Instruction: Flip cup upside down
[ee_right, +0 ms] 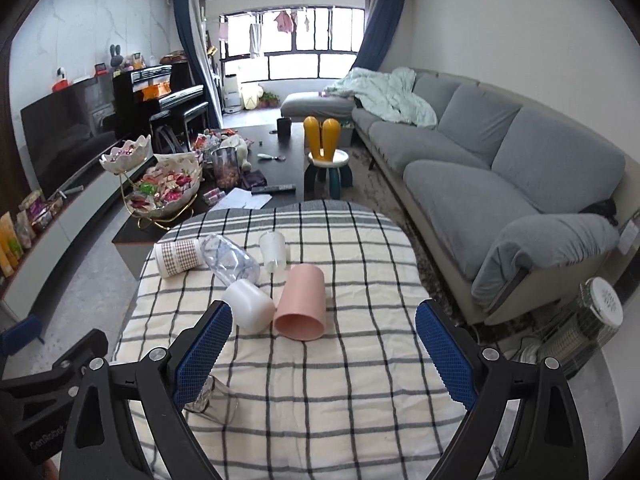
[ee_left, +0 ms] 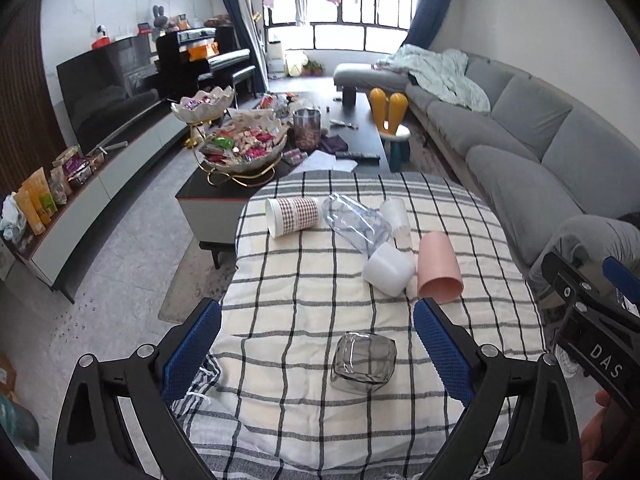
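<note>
Several cups lie on a checked cloth table point(ee_left: 304, 320). A smoky grey glass cup point(ee_left: 363, 357) stands nearest, between my open left gripper point(ee_left: 316, 344) fingers, not touched; whether it is upside down I cannot tell. It shows at the lower left of the right wrist view point(ee_right: 214, 398), partly hidden by a finger. A pink cup point(ee_left: 438, 268) point(ee_right: 301, 302), a white cup point(ee_left: 390, 270) point(ee_right: 250, 310), a clear plastic cup point(ee_left: 356, 224) point(ee_right: 230, 260), a patterned paper cup point(ee_left: 292, 216) point(ee_right: 176, 258) and a frosted cup point(ee_left: 396, 214) point(ee_right: 274, 252) lie on their sides. My right gripper point(ee_right: 324, 350) is open and empty above the cloth.
A dark coffee table point(ee_left: 360, 136) with snack bowls point(ee_left: 244, 144) and a jar stands beyond the table. A grey sofa point(ee_right: 500, 168) runs along the right. A TV cabinet point(ee_left: 100, 184) is at the left. A small stool point(ee_right: 326, 160) stands by the coffee table.
</note>
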Demonstrator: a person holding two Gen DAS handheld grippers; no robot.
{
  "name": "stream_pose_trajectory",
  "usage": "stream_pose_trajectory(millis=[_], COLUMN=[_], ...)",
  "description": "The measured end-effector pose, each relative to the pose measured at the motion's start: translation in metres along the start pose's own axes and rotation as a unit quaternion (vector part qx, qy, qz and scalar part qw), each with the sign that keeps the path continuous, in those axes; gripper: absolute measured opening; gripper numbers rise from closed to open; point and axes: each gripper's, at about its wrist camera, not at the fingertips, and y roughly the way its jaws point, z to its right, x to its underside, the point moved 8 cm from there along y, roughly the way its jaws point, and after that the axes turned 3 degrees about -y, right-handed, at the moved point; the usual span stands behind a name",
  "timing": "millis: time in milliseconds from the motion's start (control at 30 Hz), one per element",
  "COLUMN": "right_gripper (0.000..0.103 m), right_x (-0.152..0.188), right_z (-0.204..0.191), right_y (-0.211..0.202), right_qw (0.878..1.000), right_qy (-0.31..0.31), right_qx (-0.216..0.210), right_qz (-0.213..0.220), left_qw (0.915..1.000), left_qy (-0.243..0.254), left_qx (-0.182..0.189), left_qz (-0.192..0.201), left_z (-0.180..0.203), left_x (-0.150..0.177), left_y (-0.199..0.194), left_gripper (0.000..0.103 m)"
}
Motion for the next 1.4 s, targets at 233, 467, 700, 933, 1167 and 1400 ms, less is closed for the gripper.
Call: stream_pose_trajectory(millis=[233,467,700,933,1167,1400], right_gripper=[0.093,0.093,0.094,0.096,0.096,0.097], right_x=[-0.002,-0.002,-0.002,-0.001,-0.001,-0.003], right_z=[-0.003,-0.001,-0.001,-0.001,-0.001,-0.005], right_y=[-0.009,-0.011,-0.014,-0.015,-0.016,-0.018], right_qw=[1.0,1.0,0.999,0.999,0.999,0.999], right_qy=[-0.01,-0.006,-0.005,-0.002,-0.002,-0.001], right_qx=[0.007,0.005,0.001,0.001,-0.001,-0.002], right_qz=[0.018,0.025,0.034,0.034,0.035,0.037], left_qw=[0.9997,0.9977,0.9974,0.9971,0.9967,0.9967], left_qy=[0.007,0.014,0.016,0.019,0.018,0.016], left_qx=[0.001,-0.005,-0.006,-0.011,-0.013,-0.015], left_qz=[0.025,0.066,0.071,0.073,0.078,0.078], left_z=[0.002,0.004,0.005,0.005,0.006,0.007], left_x=[0.002,-0.005,-0.006,-0.007,-0.005,-0.004], left_y=[-0.005,-0.02,-0.021,-0.022,-0.025,-0.026], left_gripper=[0.099,0.103,0.103,0.103,0.103,0.103])
